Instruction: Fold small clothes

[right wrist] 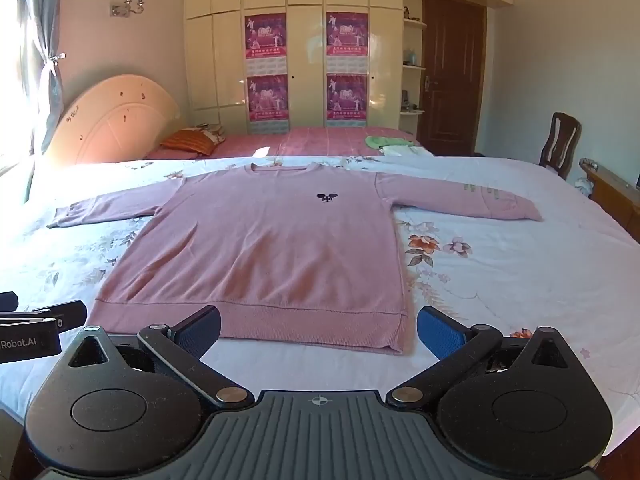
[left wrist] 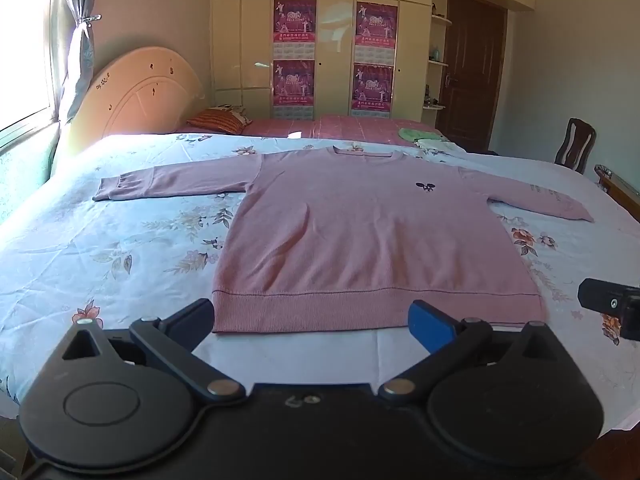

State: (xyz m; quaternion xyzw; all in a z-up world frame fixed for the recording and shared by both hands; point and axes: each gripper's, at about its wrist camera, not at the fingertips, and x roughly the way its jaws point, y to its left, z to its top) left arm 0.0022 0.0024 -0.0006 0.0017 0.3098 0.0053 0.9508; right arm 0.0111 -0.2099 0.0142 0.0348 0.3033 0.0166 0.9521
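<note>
A pink long-sleeved sweater (left wrist: 360, 232) lies flat, front up, on the floral bedsheet (left wrist: 120, 248), sleeves spread to both sides and hem toward me. It also shows in the right wrist view (right wrist: 264, 256). My left gripper (left wrist: 314, 320) is open and empty, hovering just in front of the hem. My right gripper (right wrist: 320, 328) is open and empty, in front of the hem's right part. The right gripper's tip shows at the right edge of the left wrist view (left wrist: 612, 308); the left gripper shows at the left edge of the right wrist view (right wrist: 36, 324).
A pink-sheeted part of the bed (right wrist: 320, 142) lies beyond, with a striped pillow (right wrist: 188, 142) and green cloths (right wrist: 384, 142). A headboard (right wrist: 116, 124) stands at the left, a wardrobe (right wrist: 308, 52) at the back, a wooden chair (right wrist: 560, 144) at the right.
</note>
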